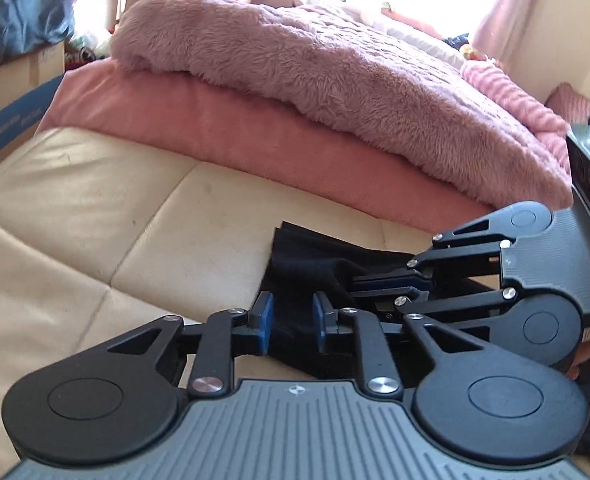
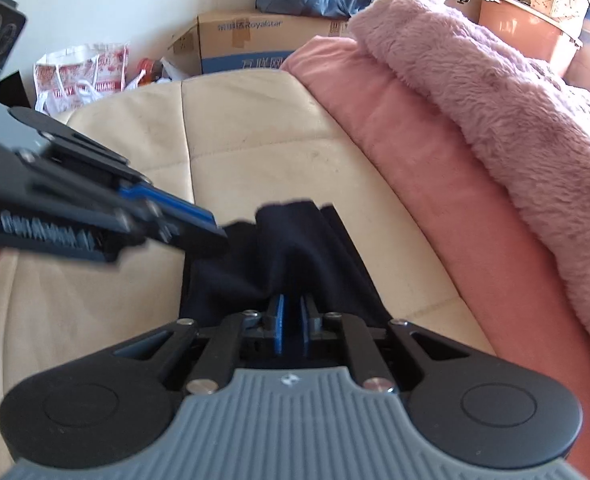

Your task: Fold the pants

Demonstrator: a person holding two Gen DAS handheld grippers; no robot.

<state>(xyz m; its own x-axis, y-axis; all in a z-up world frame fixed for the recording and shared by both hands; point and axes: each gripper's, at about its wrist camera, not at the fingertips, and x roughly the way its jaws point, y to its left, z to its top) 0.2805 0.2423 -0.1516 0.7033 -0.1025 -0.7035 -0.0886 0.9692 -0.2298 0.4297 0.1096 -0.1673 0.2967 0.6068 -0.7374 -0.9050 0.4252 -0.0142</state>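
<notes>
Lying between both claws, pants (image 2: 283, 256) drape the cushion (image 2: 255, 128).

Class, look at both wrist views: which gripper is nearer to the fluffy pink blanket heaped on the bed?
Right. The right gripper, pinching the dark pants, sits on the side toward the fluffy pink blanket. The left gripper is on the far side of it, out over the cream cushion.
</notes>
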